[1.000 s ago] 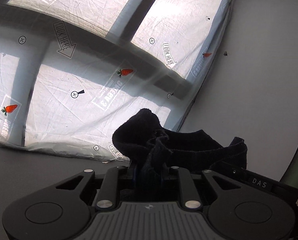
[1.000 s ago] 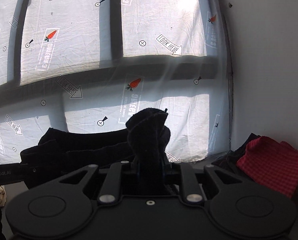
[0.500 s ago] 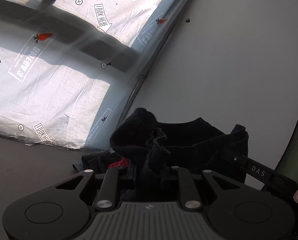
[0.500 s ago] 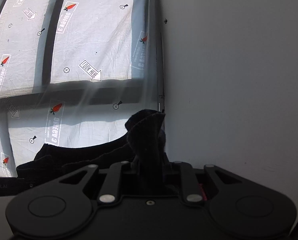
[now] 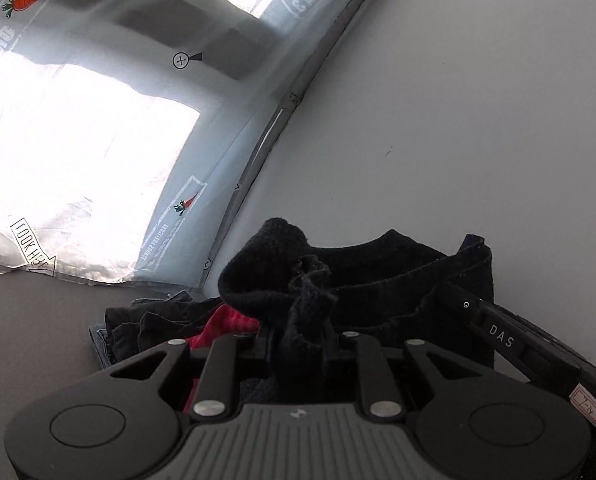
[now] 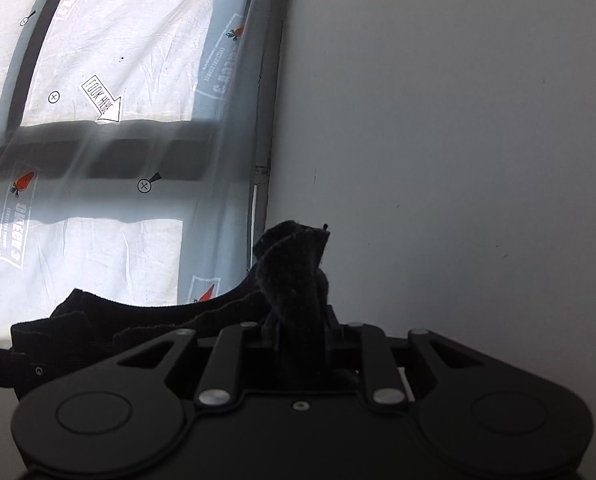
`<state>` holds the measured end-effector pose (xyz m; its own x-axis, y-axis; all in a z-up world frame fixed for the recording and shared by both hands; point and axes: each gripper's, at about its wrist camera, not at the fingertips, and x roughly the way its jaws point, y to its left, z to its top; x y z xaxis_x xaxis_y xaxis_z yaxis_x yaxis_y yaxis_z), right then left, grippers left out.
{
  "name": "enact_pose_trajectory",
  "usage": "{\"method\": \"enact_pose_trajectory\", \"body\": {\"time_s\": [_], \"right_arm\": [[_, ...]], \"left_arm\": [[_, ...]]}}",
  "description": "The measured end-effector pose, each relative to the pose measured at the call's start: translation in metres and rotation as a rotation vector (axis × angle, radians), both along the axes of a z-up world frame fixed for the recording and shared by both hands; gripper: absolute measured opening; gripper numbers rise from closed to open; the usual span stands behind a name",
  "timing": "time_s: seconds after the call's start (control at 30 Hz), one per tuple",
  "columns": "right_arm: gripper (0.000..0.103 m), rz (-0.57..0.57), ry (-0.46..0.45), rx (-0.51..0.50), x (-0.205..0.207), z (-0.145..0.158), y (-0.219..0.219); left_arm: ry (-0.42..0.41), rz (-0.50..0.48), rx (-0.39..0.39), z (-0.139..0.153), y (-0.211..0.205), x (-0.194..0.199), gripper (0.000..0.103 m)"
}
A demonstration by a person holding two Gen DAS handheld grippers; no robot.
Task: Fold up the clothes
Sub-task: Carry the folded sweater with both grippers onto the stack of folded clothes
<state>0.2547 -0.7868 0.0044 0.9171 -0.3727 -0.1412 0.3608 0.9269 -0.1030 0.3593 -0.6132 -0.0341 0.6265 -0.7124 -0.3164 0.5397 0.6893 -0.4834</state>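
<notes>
1. While we hold it up off the grey table, the black knit garment hangs stretched between both grippers.
2. Left gripper: jaws nearly closed, pinching a bunched edge.
3. Right gripper: same deal, clamped on another fold (wall behind).
4. Red and dark clothes sit piled below.

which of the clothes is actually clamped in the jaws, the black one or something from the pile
The black knit garment, pinched by both grippers and stretched between them. The red cloth and dark clothes lie loose in the pile on the grey surface.
</notes>
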Motion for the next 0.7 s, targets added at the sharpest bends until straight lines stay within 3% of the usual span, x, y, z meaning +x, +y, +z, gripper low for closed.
{"method": "enact_pose_trajectory", "body": {"time_s": [0.2,0.37,0.53,0.63,0.7], "right_arm": [[0.021,0.048,0.164,-0.03,0.103,-0.052,-0.02],[0.025,0.065,0.32,-0.043,0.145,-0.09,-0.041],[0.031,0.068,0.313,-0.078,0.136,-0.097,-0.042],[0.036,0.057,0.312,-0.115,0.132,-0.094,-0.039],[0.043,0.071,0.308,-0.121,0.129,-0.087,-0.037]], "left_arm": [[0.162,0.062,0.058,-0.055,-0.013,0.081,0.023],[0.254,0.039,0.059,-0.095,-0.012,0.11,0.031],[0.233,0.016,0.075,-0.103,-0.013,0.106,0.037],[0.219,0.046,0.096,-0.093,-0.007,0.104,0.062],[0.151,0.066,0.1,-0.078,0.002,0.094,0.065]]}}
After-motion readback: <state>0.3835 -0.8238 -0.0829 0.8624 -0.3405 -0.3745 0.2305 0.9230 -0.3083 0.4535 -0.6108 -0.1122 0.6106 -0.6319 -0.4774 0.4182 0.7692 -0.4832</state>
